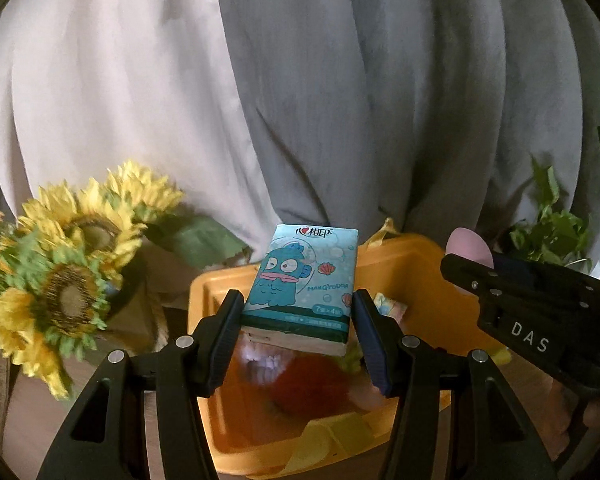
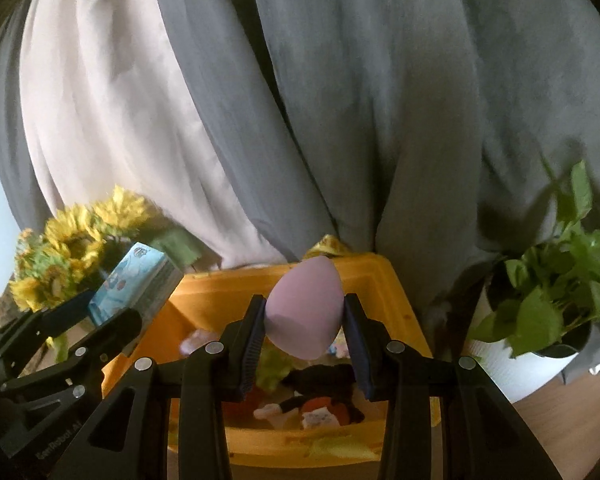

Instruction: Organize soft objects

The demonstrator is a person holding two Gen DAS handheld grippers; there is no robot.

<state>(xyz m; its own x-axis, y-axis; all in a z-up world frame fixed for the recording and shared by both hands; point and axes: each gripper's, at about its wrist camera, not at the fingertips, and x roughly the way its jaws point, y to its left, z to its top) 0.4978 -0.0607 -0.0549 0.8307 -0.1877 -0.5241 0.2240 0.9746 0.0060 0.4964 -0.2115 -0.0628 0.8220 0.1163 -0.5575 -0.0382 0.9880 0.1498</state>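
Black jaws of the left gripper (image 1: 296,312) are clamping a tissue pack (image 1: 302,286) by its long edges, long axis pointing away, over the yellow bin (image 1: 416,258). Right gripper (image 2: 304,320) is pinching a pink sponge egg (image 2: 306,308), tip up, likewise poised for dropping in.

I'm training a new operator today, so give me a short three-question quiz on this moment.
1. True or false: the left gripper holds a pink sponge.
2. What does the right gripper hold? A) tissue pack B) pink egg-shaped sponge C) sunflower
3. What colour is the bin below both grippers?

Key: 1 false, it grips the tissue pack; 2 B; 3 yellow.
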